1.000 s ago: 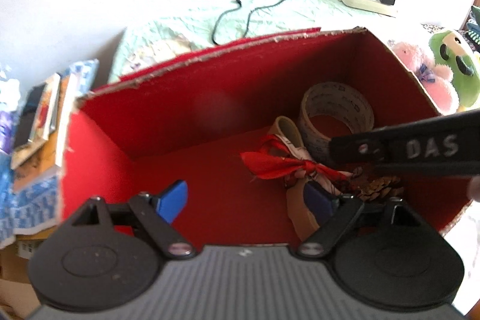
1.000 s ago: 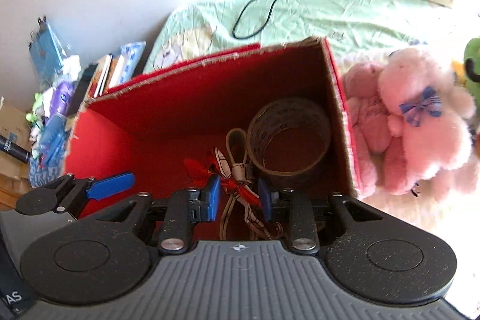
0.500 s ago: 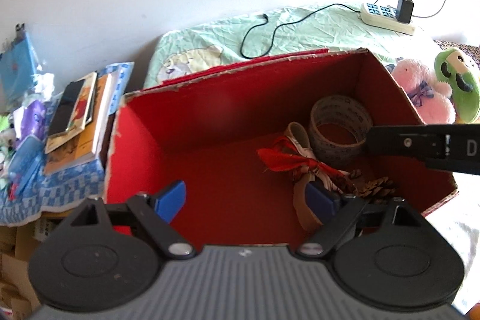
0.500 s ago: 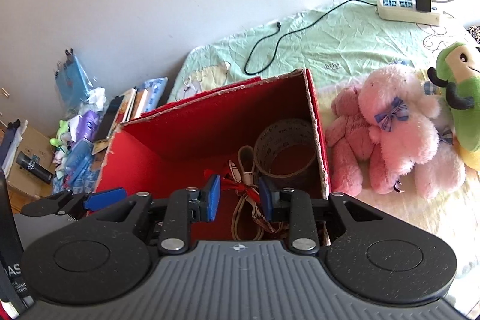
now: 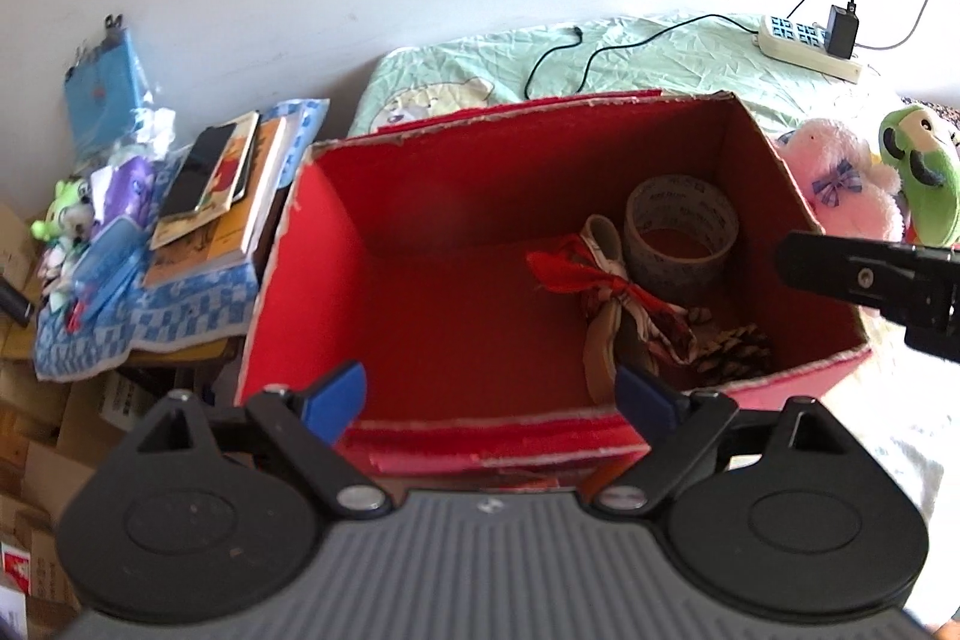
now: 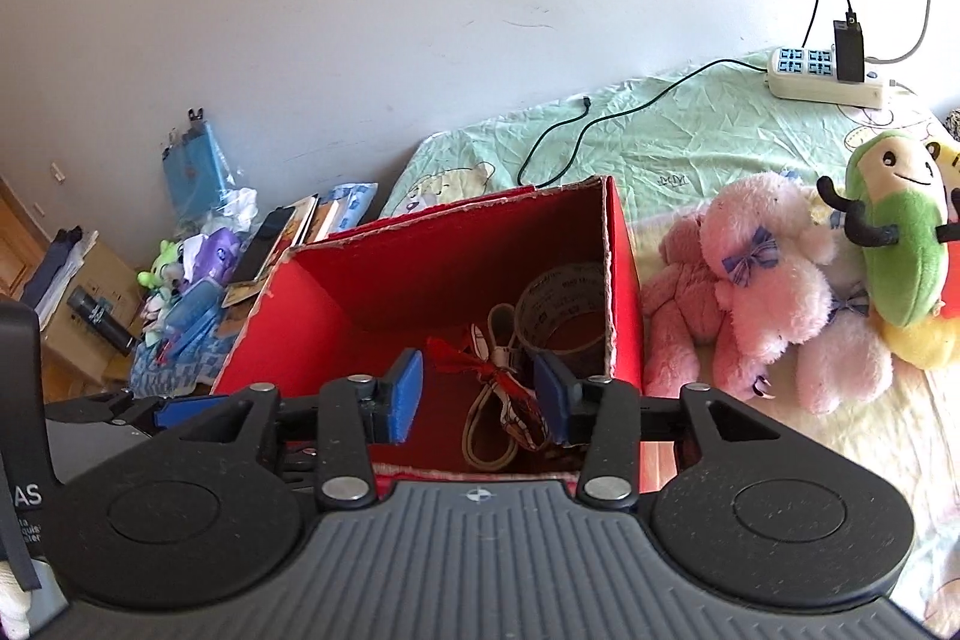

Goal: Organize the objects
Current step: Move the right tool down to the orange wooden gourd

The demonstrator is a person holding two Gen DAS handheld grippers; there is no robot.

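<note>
An open red cardboard box stands on the bed. In its right half lie a roll of tape, a beige strap tied with a red ribbon and a pine cone. My left gripper is open above the box's near edge, nothing between its blue pads. My right gripper is open too, also empty, above the near edge on the box's right side. The right gripper's black body shows at the right of the left wrist view.
Right of the box lie a pink plush bear and a green plush toy. A power strip with a black cable sits on the green sheet behind. Books, a phone and clutter pile up left of the box.
Both grippers have pulled up and back out of the box, so more of the bed and room shows. The right gripper's jaws have spread wider. The box contents have not moved.
</note>
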